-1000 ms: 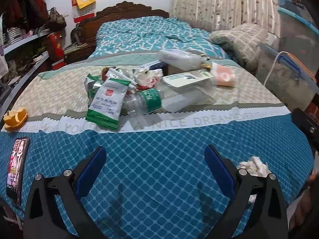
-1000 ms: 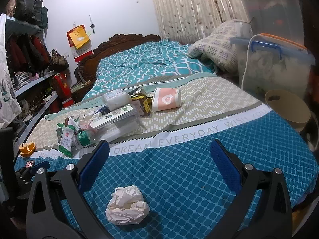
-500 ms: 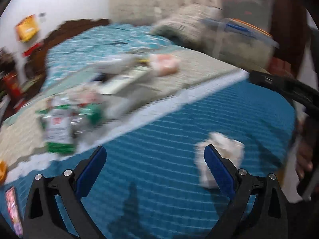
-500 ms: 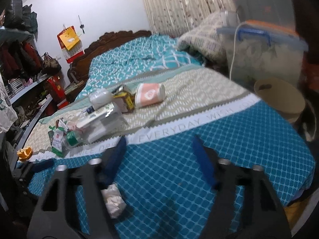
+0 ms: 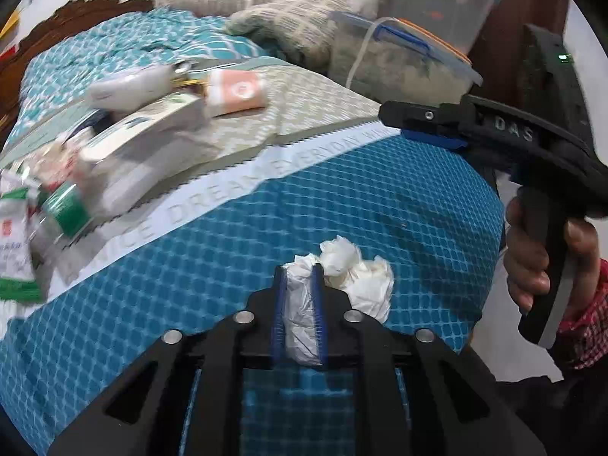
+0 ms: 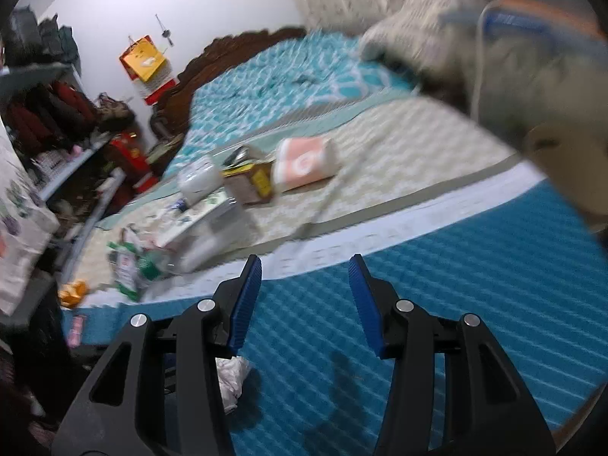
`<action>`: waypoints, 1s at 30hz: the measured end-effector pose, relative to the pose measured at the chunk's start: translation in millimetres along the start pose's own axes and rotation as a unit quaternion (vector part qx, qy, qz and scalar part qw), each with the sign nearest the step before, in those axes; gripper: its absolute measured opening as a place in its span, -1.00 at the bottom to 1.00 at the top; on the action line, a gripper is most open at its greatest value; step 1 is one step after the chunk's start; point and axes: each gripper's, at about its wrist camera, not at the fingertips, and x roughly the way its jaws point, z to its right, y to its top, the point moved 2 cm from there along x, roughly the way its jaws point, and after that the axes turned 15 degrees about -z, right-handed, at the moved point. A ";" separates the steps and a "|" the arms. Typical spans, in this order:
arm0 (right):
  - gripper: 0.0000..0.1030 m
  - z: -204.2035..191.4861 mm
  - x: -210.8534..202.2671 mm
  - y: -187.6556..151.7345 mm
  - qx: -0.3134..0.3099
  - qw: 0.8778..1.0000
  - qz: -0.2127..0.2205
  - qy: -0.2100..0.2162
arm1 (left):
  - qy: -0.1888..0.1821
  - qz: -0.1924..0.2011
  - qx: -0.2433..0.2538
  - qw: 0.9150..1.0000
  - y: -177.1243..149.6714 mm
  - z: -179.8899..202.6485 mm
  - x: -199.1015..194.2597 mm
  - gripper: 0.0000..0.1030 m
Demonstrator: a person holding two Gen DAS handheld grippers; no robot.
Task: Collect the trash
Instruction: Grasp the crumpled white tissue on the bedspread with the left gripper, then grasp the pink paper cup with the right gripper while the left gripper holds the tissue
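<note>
A crumpled white tissue [image 5: 342, 281] lies on the blue-checked bedspread [image 5: 235, 250] near the bed's foot. My left gripper [image 5: 299, 271] is shut on its near part; the rest bulges out to the right. The tissue also shows in the right wrist view [image 6: 231, 376], low behind the left finger. My right gripper [image 6: 306, 266] is open and empty above the bedspread; it shows from the side in the left wrist view [image 5: 429, 125]. A trash pile lies mid-bed: a pink cup [image 5: 235, 91], a white bottle [image 5: 129, 83], a clear box [image 5: 144, 140], green-white packets [image 5: 15, 235].
Stacked clear storage bins [image 5: 410, 53] and a folded quilt [image 5: 292, 19] stand by the bed's right side. A beige bin [image 6: 570, 167] shows blurred at the right. Orange peel [image 6: 72, 292] and a phone [image 6: 76, 330] lie at the bed's left edge. Cluttered shelves [image 6: 57, 133] line the left wall.
My left gripper swung right to the tissue and shut on it. My right gripper lifted off the tissue, moved right, and narrowed partway, still open.
</note>
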 end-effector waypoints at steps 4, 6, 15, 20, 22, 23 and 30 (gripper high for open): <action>-0.01 -5.1 12.6 20.5 -0.003 1.000 0.003 -0.004 | 0.023 0.005 -0.018 1.000 -5.4 -18.2 -7.5 -0.80; 0.00 -5.0 22.4 36.1 -0.003 1.000 -0.006 -0.002 | 0.022 0.000 -0.038 0.999 -7.5 -29.4 -9.1 -0.78; 0.63 17.4 96.0 142.9 -0.008 0.999 -0.040 0.001 | 0.018 0.046 -0.059 0.997 -1.9 -29.9 -42.0 0.61; 0.74 24.1 152.5 199.7 -0.026 0.996 -0.087 0.015 | 0.037 0.034 -0.009 0.999 10.1 -0.1 -29.0 0.76; 0.75 28.6 174.8 211.4 -0.013 0.990 -0.125 0.065 | 0.062 0.023 0.010 0.998 11.8 7.6 -17.8 0.76; 0.75 31.3 187.3 213.7 0.000 0.984 -0.149 0.097 | 0.071 0.017 0.014 0.997 12.4 8.6 -11.9 0.76; -0.07 26.0 179.4 180.1 -0.053 0.975 -0.182 0.115 | 0.052 -0.018 -0.016 0.998 14.4 -17.0 14.4 0.28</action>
